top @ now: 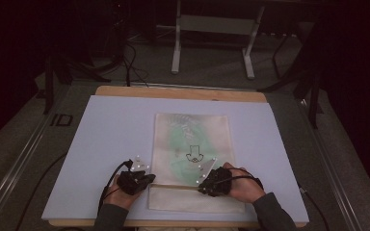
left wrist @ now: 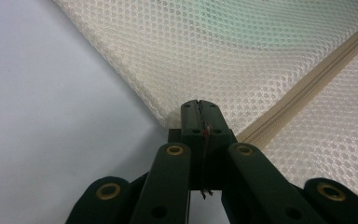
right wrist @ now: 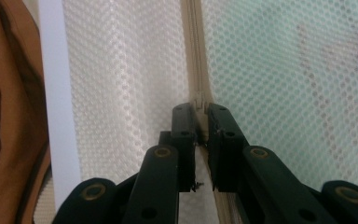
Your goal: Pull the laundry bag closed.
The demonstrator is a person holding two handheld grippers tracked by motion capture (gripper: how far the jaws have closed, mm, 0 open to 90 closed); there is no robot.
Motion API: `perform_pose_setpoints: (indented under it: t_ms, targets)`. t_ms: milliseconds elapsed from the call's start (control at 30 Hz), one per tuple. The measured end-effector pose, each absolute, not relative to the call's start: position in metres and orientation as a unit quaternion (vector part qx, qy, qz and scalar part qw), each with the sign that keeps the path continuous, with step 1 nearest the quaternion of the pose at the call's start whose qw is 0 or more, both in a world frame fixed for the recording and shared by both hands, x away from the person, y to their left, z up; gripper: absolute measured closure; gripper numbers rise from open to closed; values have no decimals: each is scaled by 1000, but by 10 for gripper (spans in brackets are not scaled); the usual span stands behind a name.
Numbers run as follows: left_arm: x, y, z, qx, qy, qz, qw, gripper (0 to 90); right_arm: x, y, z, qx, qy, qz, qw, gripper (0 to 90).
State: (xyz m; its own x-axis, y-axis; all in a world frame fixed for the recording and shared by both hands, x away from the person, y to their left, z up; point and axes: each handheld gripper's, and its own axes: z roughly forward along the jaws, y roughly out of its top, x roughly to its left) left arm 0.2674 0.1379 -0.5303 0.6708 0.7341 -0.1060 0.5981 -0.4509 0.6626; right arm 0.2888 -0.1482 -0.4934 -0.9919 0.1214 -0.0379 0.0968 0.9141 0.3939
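The mesh bag (top: 192,144) is lying flat on the white board (top: 106,134), its zipper (left wrist: 307,88) crossing between my hands. My left gripper (left wrist: 199,105) is pinching the bag's left edge, jaws closed. My right gripper (right wrist: 201,109) is clamping the zipper pull (right wrist: 198,101).

Black jaws, brass-ringed screws — grey sleeves (top: 111,217).
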Motion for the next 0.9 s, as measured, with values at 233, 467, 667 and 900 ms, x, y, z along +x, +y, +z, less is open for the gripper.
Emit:
perform_pose_setpoints:
  t_ms: [233, 467, 667, 900]
  targets:
    - [267, 138, -530, 846, 394, 98, 346, 896, 289, -156, -492, 61, 977, 200, 31, 824]
    - [268, 138, -530, 846, 393, 97, 346, 896, 289, -159, -493, 64, 977, 199, 30, 824]
    - [268, 138, -530, 846, 394, 97, 346, 896, 290, -164, -491, 68, 977, 201, 31, 824]
    - [267, 138, -530, 846, 394, 98, 346, 896, 290, -171, -492, 73, 976, 201, 30, 824]
